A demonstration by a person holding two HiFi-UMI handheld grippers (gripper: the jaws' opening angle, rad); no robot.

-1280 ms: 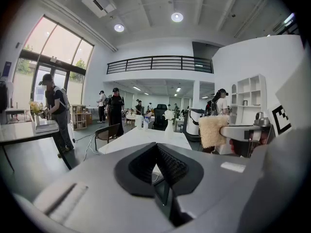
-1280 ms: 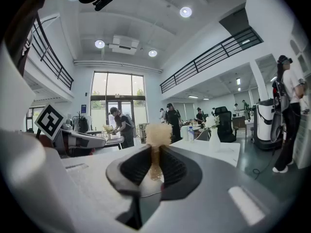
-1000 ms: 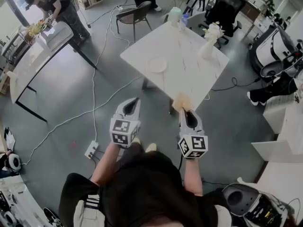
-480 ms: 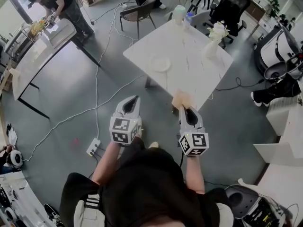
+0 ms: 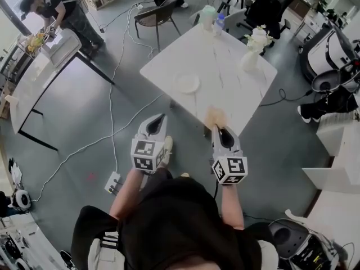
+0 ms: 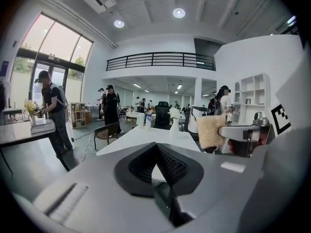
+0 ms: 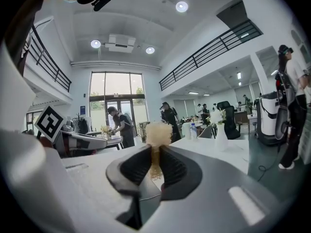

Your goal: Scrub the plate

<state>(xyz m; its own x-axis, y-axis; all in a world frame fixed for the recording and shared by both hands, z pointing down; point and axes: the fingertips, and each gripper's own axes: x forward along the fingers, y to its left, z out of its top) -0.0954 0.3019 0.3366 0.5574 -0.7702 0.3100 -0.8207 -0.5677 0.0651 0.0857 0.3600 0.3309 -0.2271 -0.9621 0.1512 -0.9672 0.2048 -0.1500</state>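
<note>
Sponge at the table's near edge, plate well ahead
My right gripper [image 5: 217,127] is clenched on a tan scrub sponge [image 5: 215,116] that overlaps the white table's [image 5: 228,80] near edge. My left gripper [image 5: 161,118] is pressed together on nothing, over open grey floor [image 5: 73,114]. The plate [image 5: 187,83] lies near the table's left edge, with bare tabletop around it

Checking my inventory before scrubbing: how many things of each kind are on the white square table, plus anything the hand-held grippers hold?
Plate: 1
Vase with flowers: 1
Bottle: 1
Pale cylinder: 1
Sponge, in the right hand-held gripper: 1
Total: 5
</note>
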